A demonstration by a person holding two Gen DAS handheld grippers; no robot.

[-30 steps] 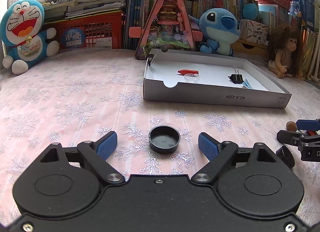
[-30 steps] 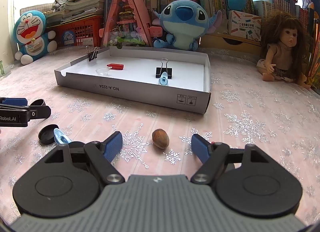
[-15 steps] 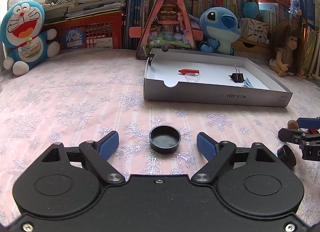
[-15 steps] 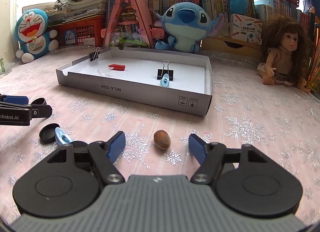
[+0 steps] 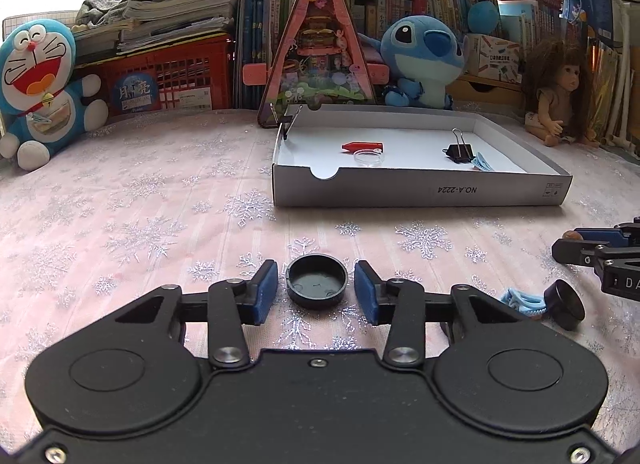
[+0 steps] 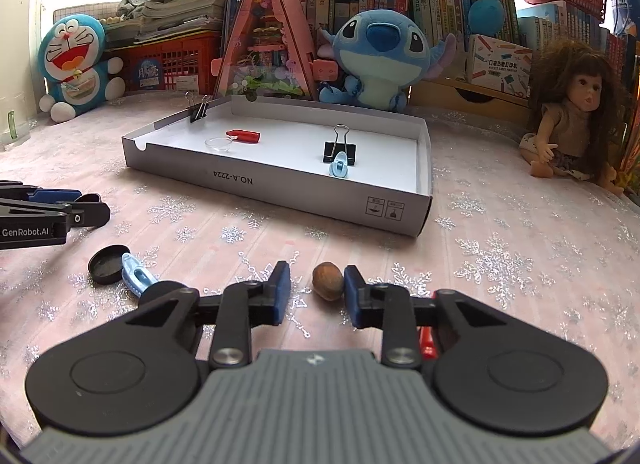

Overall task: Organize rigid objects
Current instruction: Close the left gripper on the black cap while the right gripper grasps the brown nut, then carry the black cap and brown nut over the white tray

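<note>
Both grippers have narrowed: the left gripper (image 5: 316, 291) brackets the black cap (image 5: 317, 281) without touching, while the right gripper (image 6: 317, 293) nearly pinches the nut (image 6: 328, 285) on the tablecloth (image 6: 500, 264).

Worktop (image 5: 120, 224): pink cloth with a silver snowflake pattern. Left hand-held gripper (image 5: 316, 290): black body, blue pads. Right hand-held gripper (image 6: 316, 292): grey ribbed body, black arms, blue pads. Cap (image 5: 317, 281): black. Nut (image 6: 328, 285): brown. Cardboard tray (image 6: 280, 194): grey outside, white inside, black lettering. In the tray: red whistle (image 6: 244, 136), clear disc (image 6: 218, 144), black binder clip (image 6: 339, 150), pale blue clip (image 6: 339, 168). On the cloth: second black cap (image 6: 106, 264), pale blue clip (image 6: 136, 274) beside it.
</note>
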